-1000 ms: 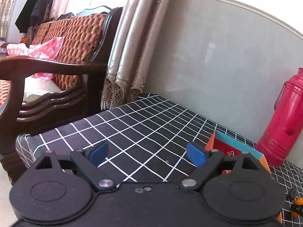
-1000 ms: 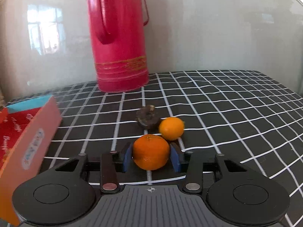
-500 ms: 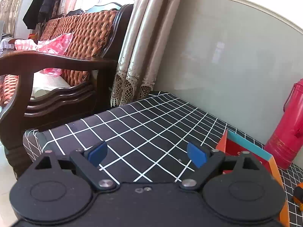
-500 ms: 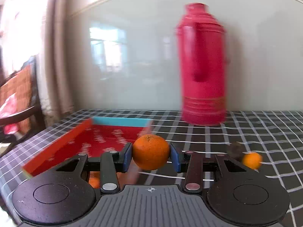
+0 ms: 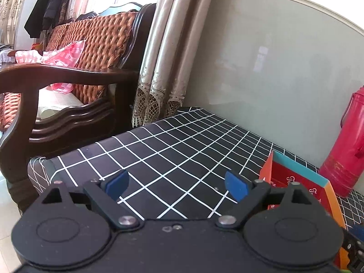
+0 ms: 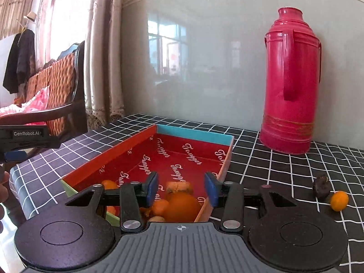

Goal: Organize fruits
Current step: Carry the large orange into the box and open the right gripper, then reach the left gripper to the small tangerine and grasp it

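1. Setting: a home living room.
2. Wooden sofa [image 5: 75,86] with tufted cushions.
3. Lace-hemmed curtains [image 5: 163,68] beside it.
4. Dark coat [image 5: 49,4] hanging behind.
5. Bench [image 5: 182,150] under checked cloth, bearing a red thermos [image 6: 291,86].

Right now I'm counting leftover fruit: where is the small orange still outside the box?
Right wrist view, far right: the small orange lies on the checked tablecloth beside a dark fruit.

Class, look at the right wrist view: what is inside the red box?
The red box holds a large orange with several smaller orange fruits around it, all at the near end. The far end is bare. The right gripper covers part of the pile, so no exact count.
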